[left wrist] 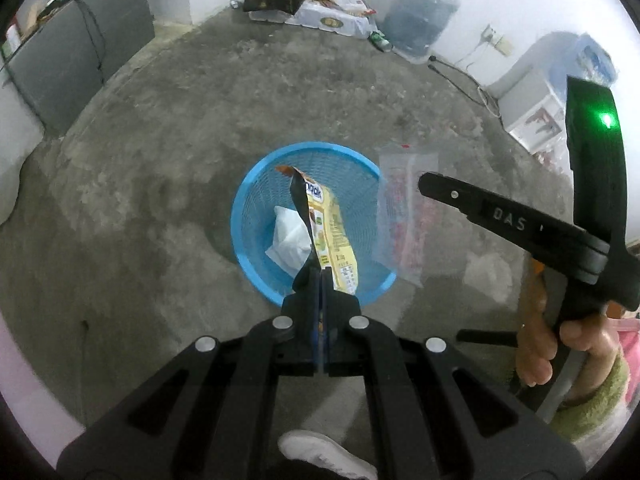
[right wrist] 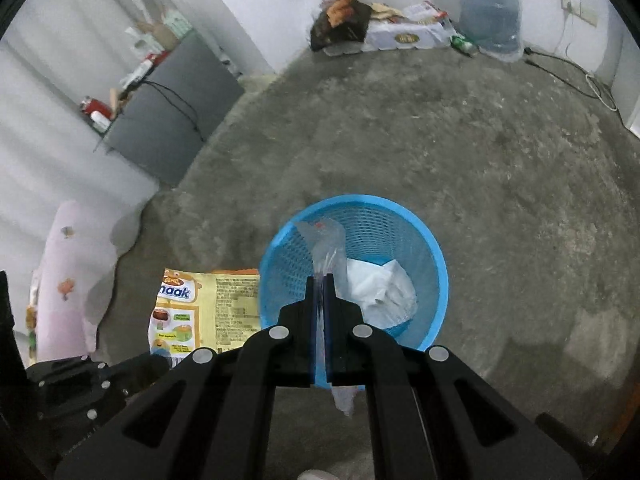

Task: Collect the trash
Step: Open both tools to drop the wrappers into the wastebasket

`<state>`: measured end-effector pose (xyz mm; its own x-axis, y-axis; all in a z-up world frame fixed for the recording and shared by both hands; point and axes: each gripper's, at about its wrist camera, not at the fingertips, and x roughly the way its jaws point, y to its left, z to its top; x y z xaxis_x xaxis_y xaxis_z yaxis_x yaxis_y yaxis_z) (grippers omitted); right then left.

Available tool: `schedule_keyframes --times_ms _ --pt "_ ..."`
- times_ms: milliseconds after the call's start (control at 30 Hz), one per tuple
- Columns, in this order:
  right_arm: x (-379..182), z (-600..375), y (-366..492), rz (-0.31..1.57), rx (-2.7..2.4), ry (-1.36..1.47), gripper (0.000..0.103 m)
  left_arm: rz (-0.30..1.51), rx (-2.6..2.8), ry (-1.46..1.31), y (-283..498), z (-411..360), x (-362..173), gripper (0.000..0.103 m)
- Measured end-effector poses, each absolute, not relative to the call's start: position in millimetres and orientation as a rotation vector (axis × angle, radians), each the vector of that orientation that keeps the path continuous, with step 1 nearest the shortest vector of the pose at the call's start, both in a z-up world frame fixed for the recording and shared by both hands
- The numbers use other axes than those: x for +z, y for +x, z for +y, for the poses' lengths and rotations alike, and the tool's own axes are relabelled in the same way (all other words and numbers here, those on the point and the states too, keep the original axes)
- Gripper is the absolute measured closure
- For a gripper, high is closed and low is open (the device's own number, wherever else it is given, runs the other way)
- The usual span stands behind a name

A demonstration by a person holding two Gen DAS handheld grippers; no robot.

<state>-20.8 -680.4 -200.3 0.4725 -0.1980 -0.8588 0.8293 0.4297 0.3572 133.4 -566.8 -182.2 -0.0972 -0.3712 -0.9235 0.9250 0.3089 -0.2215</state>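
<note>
A round blue mesh basket (left wrist: 256,216) stands on the concrete floor, with crumpled white paper (left wrist: 290,240) inside. My left gripper (left wrist: 321,276) is shut on a yellow snack wrapper (left wrist: 332,232) and holds it above the basket. My right gripper (right wrist: 320,280) is shut on a clear plastic wrapper (right wrist: 326,244) over the same basket (right wrist: 424,240), where the white paper (right wrist: 384,292) also shows. In the left wrist view the right gripper (left wrist: 428,184) holds the clear wrapper (left wrist: 400,216) just right of the basket rim. The yellow wrapper (right wrist: 204,304) hangs left of the basket in the right wrist view.
A large water bottle (left wrist: 420,20) and a pile of packages (left wrist: 312,4) lie by the far wall. A grey cabinet (left wrist: 72,60) stands at the left. Cables (left wrist: 460,76) run along the floor at the right. My shoe (left wrist: 324,456) is below the left gripper.
</note>
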Motion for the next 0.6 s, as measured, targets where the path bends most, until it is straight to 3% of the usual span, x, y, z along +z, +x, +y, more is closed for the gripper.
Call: schedule_keyframes --times_ms 67,100,133,200,367,600 --pt "-212.8 -689.7 -18.2 0.836 -0.771 0.906 0.097 1.212 -1.205 0.634 128.7 -578.5 -194.7 0.101" --pt "-221.6 -694.6 -15.4 0.852 -0.777 0.918 0.093 1.204 -1.176 0.652 129.1 -584.6 -201.8 0.095" --pt "-229.9 -698.4 -13.0 0.871 -0.780 0.938 0.088 1.201 -1.146 0.672 129.7 -589.6 -208.2 0.081" --pt "-244.8 -703.8 -12.4 0.892 -0.793 0.967 0.057 1.200 -1.084 0.698 131.9 -593.0 -217.1 0.067" --pt "-244.3 -692.9 -18.6 0.864 -0.809 0.975 0.042 1.197 -1.073 0.670 135.3 -584.0 -205.7 0.062" --pt "-197.1 -664.5 -26.2 0.749 -0.777 0.966 0.031 1.186 -1.049 0.575 151.2 -558.8 -151.7 0.060"
